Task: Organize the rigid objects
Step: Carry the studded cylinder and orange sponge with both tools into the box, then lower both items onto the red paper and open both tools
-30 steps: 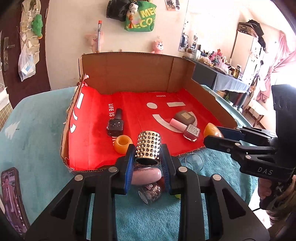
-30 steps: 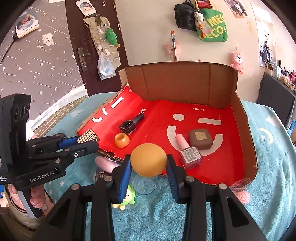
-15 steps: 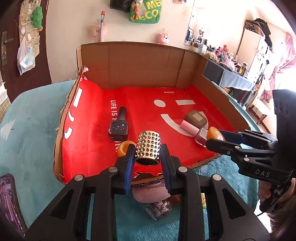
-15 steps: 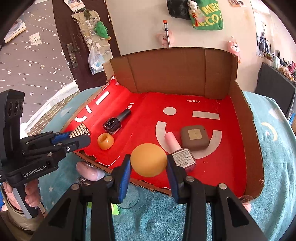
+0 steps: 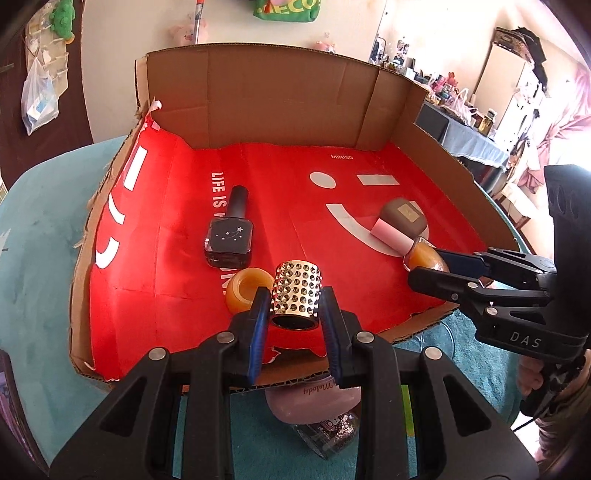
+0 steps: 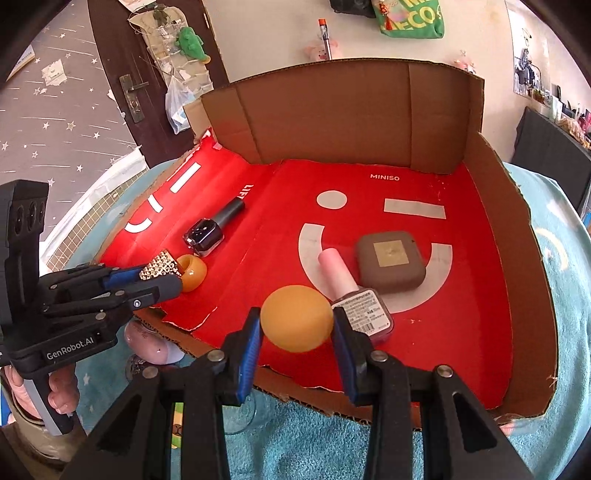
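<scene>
Worktop: covered with a teal plush cloth, pale star and moon marks on it. A shallow cardboard tray sits on the cloth; tall back wall, low torn front edge, floor lined in red with white smiley graphics and lettering.

Inside the tray: a dark polish bottle lying flat at left; an orange ring just in front of it; a brown square case at right centre; a pink-capped bottle lying just beside the case, label up.

Left gripper: fingers clenched on a studded metal cap, held over the tray's front left area, just beside the orange ring. Right gripper: fingers clenched on an orange ball, held over the tray's front centre, next to the pink-capped bottle. A hand grips the left tool's handle at the lower left of the right wrist view.

On the cloth outside the front edge: a pale pink case with script lettering, a glittery jar partly under it, a green item mostly hidden.

Room: cream wall behind the tray with a green bag, small pink plush toys and an upright pencil-shaped item. Dark door at left with a handle, a hanging organiser, a green plush and a plastic bag. Star-patterned grey wall left of the door. Cluttered table and a cabinet at right, brightly lit.
</scene>
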A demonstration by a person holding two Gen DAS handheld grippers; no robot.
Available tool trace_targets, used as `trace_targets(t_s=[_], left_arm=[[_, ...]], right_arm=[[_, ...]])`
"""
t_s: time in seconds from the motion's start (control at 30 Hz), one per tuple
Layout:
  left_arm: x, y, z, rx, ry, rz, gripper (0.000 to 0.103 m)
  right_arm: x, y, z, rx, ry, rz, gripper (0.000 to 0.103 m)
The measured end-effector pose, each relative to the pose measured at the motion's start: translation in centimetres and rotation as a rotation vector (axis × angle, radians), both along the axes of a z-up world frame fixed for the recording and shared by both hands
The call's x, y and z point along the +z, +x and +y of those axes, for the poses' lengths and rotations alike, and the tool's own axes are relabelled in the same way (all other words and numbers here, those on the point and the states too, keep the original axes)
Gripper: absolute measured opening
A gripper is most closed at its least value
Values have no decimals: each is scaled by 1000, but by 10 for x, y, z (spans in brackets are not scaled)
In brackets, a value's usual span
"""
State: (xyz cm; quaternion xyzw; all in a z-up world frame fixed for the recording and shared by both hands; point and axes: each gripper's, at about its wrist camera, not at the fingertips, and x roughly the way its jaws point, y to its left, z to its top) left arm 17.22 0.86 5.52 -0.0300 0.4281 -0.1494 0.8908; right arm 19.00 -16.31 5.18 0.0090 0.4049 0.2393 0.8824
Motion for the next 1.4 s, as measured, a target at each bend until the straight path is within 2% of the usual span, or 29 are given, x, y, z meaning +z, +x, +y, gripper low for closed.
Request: trace_targets(t_s=[0.23,0.4,0.6,0.7,0.87,1.03,1.4], left_arm=[[-4,8,-1,0,-9,5,26],[-5,11,0,4,-15,5,26],[-5,15,0,15,-16,0,26],[-6,17,0,31,-4,-8,26],[-21,29,4,59,8,33,26],[-23,30,4,66,12,23,26],[-23,30,3,68,12,21,26]], right_arm=[[3,-2,6,24,-4,1,39],[-2,2,12,49,-1,35,39],[-11,11,9,19,-6,59,39],[-11,12,7,-4,-26,38,39],[-11,18,0,-58,-41,14,39],[-14,22,-3,-96,-69,3,39],[-18,26,-3,-98,-83,9,40]])
